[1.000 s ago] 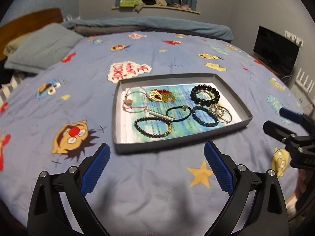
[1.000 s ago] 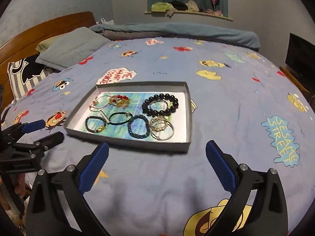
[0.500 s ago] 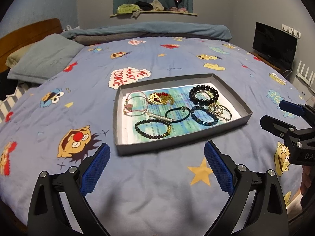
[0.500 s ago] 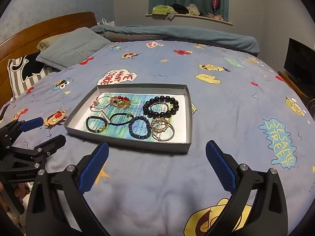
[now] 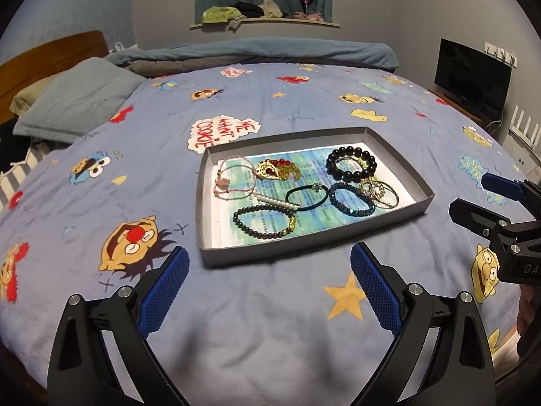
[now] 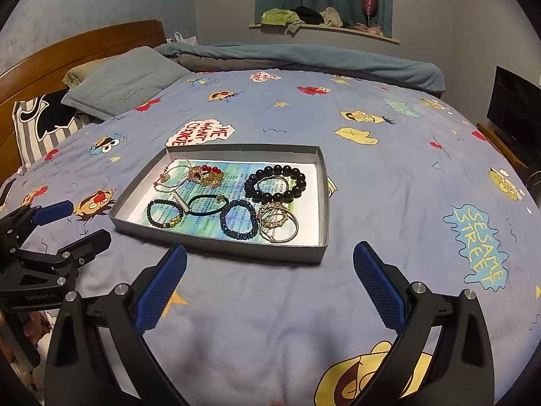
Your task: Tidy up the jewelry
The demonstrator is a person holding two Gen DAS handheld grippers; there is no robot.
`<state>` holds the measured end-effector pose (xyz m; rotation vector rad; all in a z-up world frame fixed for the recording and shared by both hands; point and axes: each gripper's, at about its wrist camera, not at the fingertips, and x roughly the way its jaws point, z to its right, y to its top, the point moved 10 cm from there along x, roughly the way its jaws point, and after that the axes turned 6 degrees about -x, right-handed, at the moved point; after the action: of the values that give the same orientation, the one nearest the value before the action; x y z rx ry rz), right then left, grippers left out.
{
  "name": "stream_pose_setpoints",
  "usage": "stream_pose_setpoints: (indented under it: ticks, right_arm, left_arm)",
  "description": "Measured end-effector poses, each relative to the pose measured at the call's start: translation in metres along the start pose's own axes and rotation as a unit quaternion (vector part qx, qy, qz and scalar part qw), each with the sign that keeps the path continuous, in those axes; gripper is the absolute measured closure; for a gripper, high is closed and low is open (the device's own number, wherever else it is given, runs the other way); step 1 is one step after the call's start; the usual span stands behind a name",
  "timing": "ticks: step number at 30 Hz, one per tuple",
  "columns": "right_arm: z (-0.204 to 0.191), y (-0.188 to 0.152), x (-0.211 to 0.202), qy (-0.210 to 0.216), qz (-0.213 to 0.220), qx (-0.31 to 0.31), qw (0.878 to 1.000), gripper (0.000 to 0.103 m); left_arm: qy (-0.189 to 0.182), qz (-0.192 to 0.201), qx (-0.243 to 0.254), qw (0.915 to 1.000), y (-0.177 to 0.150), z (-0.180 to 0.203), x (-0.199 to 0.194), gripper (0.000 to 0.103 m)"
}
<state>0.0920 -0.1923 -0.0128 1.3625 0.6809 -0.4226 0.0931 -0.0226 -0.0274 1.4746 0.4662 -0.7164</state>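
Note:
A shallow grey tray (image 5: 209,250) (image 6: 216,248) lies on the bed and holds several pieces of jewelry: a big black bead bracelet (image 5: 351,163) (image 6: 275,183), a blue bead bracelet (image 5: 351,199) (image 6: 239,219), thin silver and gold bangles (image 5: 380,191) (image 6: 279,221), a dark elastic band (image 5: 307,197) (image 6: 207,204), a small dark bead bracelet (image 5: 263,221) (image 6: 164,213), a gold and red pendant (image 5: 274,169) (image 6: 204,174) and pink cord bracelets (image 5: 233,182) (image 6: 169,177). My left gripper (image 5: 268,286) (image 6: 72,223) is open and empty, just short of the tray's near edge. My right gripper (image 6: 270,282) (image 5: 473,196) is open and empty, also short of the tray.
The bed has a blue cartoon-print cover (image 5: 270,321). A grey pillow (image 5: 77,101) and wooden headboard (image 6: 67,54) are at the left. A rolled blanket (image 5: 257,54) lies along the far side. A dark TV screen (image 5: 473,81) stands at the right.
Both grippers have tilted up and drawn slightly back, so the tray sits lower in both views. Both stay open and empty. The jewelry has not moved.

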Motion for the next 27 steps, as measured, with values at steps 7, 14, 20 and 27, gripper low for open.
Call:
stream_pose_setpoints:
  ticks: [7,14,20,27]
  right_arm:
    - [0.0000,0.0003,-0.0005,0.000,0.000,0.000,1.000,0.006]
    - [0.0003,-0.0011,-0.0011,0.001,-0.003,0.001,1.000,0.006]
    - [0.0003,-0.0013,-0.0010,0.000,-0.004,0.001,1.000,0.006]
    - [0.0002,-0.0018,-0.0003,0.000,-0.005,0.000,1.000,0.006]
  left_arm:
    - [0.000,0.000,0.000,1.0000,-0.0003,-0.0008,0.0000,0.007]
    - [0.002,0.001,-0.001,1.0000,0.0000,-0.0021,0.0003,0.007]
    - [0.004,0.001,-0.003,1.0000,-0.0003,-0.0051,0.0008,0.007]
    - [0.003,0.001,-0.004,1.0000,-0.0001,-0.0047,0.0007,0.007]
